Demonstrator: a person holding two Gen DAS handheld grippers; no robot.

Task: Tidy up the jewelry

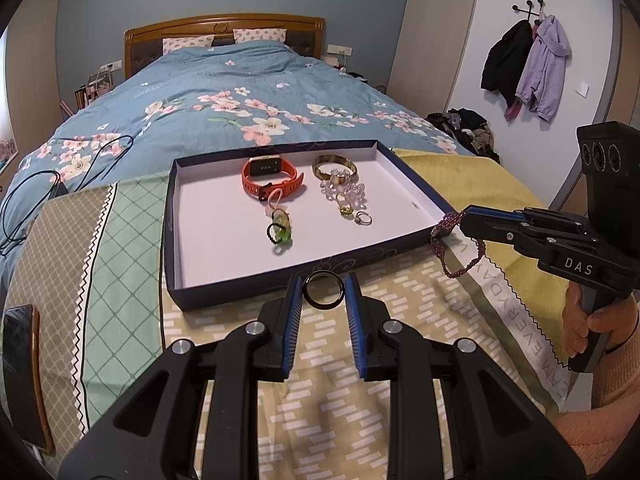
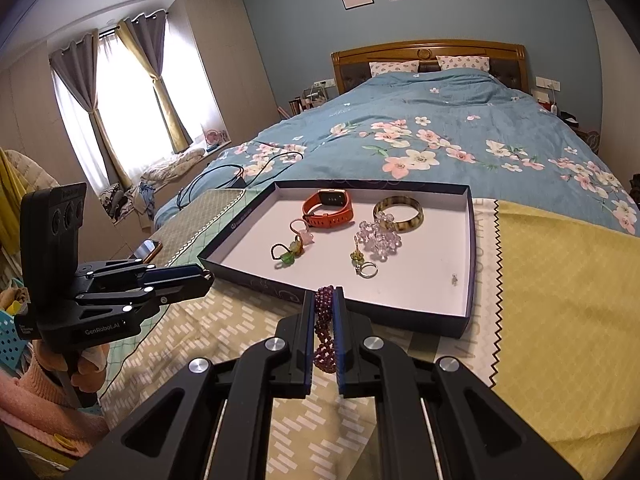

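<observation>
Your left fingers [image 1: 323, 292] grip the black ring [image 1: 323, 290], right fingers [image 2: 323, 312] the purple bracelet [image 2: 323, 320]; the tray [image 1: 176, 256] lies just ahead, probably nearer the left

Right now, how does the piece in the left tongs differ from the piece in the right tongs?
The black ring is one smooth, rigid hoop; the purple beaded bracelet is many small beads and hangs limp. The left tongs stand wider around the ring; the right tongs are nearly closed. Both pieces are held outside the tray.
</observation>
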